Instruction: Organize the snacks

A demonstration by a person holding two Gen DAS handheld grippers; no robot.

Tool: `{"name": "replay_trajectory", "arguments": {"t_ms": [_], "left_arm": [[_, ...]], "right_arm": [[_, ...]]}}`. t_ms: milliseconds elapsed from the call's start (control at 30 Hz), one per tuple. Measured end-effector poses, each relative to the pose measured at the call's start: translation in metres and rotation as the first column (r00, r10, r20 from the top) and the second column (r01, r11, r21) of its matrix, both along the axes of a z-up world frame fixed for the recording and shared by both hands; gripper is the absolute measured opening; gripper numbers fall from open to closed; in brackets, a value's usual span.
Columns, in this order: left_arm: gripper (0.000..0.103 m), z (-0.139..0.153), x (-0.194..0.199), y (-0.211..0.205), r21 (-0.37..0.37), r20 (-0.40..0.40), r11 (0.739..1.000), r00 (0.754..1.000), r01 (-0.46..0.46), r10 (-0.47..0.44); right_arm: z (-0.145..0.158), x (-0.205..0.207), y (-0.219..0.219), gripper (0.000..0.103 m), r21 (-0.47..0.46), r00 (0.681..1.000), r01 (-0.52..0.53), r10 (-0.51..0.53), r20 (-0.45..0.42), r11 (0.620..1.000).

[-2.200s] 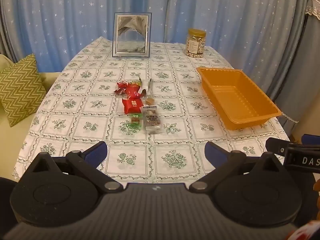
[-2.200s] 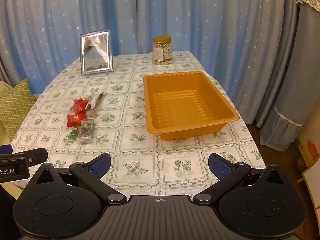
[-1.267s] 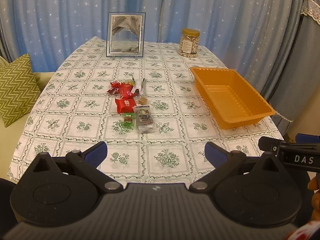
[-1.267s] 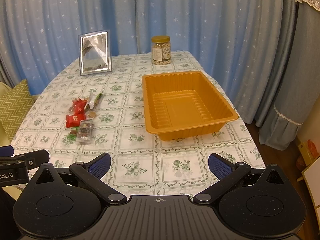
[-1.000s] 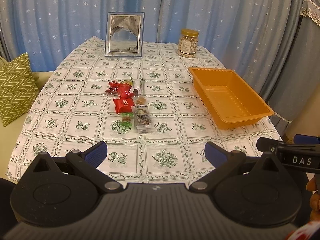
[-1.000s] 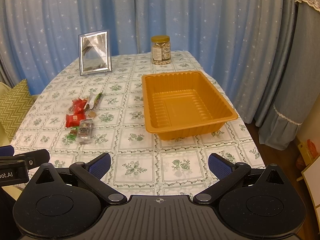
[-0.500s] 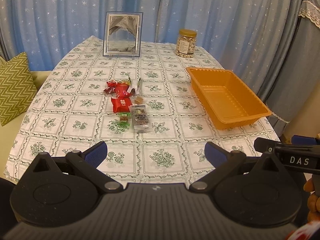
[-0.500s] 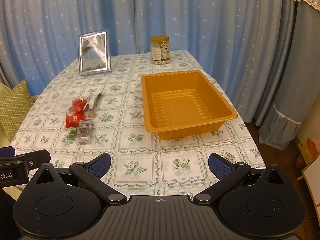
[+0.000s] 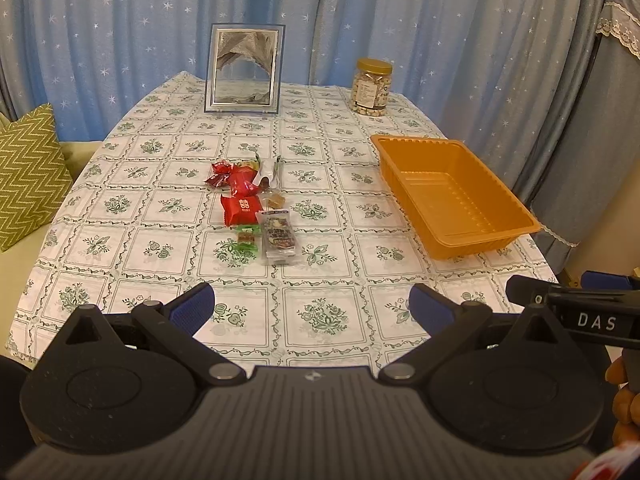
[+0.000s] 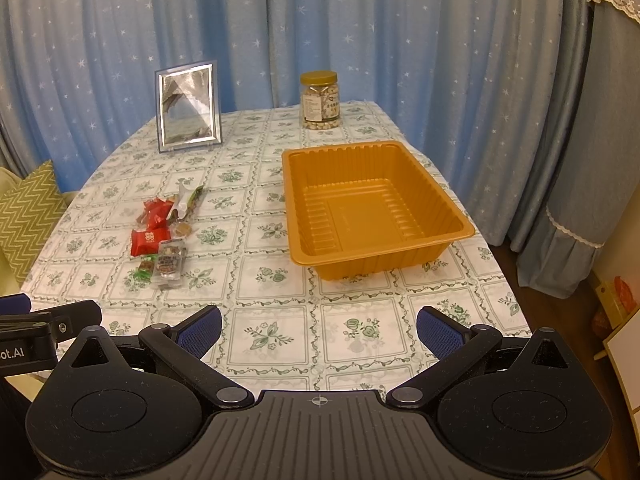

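A small heap of wrapped snacks lies mid-table: a red packet [image 9: 240, 209] [image 10: 149, 240], a clear bar wrapper [image 9: 277, 237] [image 10: 170, 260], a green candy [image 9: 246, 237], red twisted candies [image 9: 219, 173] and a white-green sachet [image 10: 188, 200]. An empty orange plastic tray [image 9: 472, 236] [image 10: 380, 268] stands to their right. My left gripper [image 9: 312, 306] hovers open over the table's near edge, well short of the snacks. My right gripper [image 10: 318, 326] is open too, in front of the tray. Both hold nothing.
A silver picture frame [image 9: 243, 69] [image 10: 188, 107] and a jar of nuts [image 9: 371, 87] [image 10: 320, 101] stand at the far end of the floral tablecloth [image 9: 320, 320]. A green zigzag cushion [image 9: 28, 176] lies left; blue curtains hang behind. The right gripper's body [image 9: 580, 314] shows at the left view's edge.
My left gripper has drawn back and slightly up, so the snacks and tray look smaller and farther. The right gripper has barely shifted. Nothing on the table moved.
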State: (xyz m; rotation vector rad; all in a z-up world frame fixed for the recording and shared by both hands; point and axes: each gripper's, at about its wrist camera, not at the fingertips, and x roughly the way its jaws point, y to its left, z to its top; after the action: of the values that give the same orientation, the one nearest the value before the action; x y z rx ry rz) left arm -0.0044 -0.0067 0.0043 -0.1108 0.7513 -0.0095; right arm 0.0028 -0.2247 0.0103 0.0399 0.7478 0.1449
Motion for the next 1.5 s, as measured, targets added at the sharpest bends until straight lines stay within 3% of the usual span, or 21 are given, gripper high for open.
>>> {"name": "replay_trajectory", "arguments": {"t_ms": [1067,1300,1500], "left_arm": [[0.103,-0.002,0.000,-0.001,-0.012,-0.004,1.000,1.000,0.004,-0.004],[0.103,-0.006,0.009,0.031,-0.008,-0.007,0.998,0.998,-0.054,0.054],[0.103,-0.014,0.026,0.063,0.018,-0.002,0.995,0.995,-0.097,0.098]], "right_arm": [[0.001,0.001,0.000,0.103,0.014,1.000,0.005,-0.006,0.007,1.000],[0.003,0.008,0.004,0.103,0.069,0.999,0.007,-0.010,0.044,0.998],[-0.005,0.026,0.030,0.103,0.078,0.998,-0.052,0.048,0.049,0.996]]}}
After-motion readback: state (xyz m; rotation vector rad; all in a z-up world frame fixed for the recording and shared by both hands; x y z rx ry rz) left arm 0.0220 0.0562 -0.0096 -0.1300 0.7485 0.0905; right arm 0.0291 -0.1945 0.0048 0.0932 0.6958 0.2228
